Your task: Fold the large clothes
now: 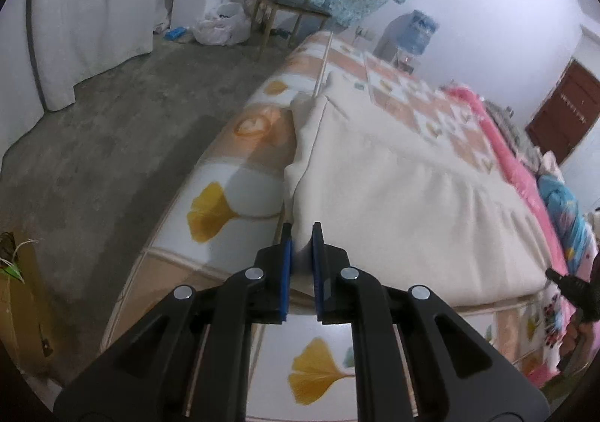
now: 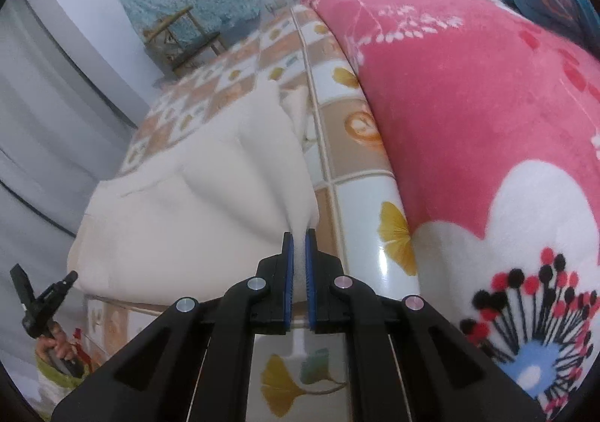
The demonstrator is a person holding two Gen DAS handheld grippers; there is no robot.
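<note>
The large cream-white fleece garment (image 1: 405, 197) lies spread across the bed (image 1: 240, 174), whose cover is a glossy sheet printed with orange and white squares and yellow ginkgo leaves. The left gripper (image 1: 300, 234) is clenched on the garment's near left corner, the cloth pinched between its blue pads, and the edge runs away from it along the side of the bed. The right gripper (image 2: 299, 238) is likewise clamped on the near right corner of the same garment (image 2: 195, 204), a ridge of cloth rising from its tips. Only the left wrist view shows the grey concrete floor (image 1: 112, 144), a wooden chair (image 1: 292, 6), a white plastic bag (image 1: 221, 24) and a brown door (image 1: 566, 111). Only the right wrist view shows the pink flowered blanket (image 2: 468, 114) just beside the garment, and a hand (image 2: 56, 347) holding the other gripper's handle.
</note>
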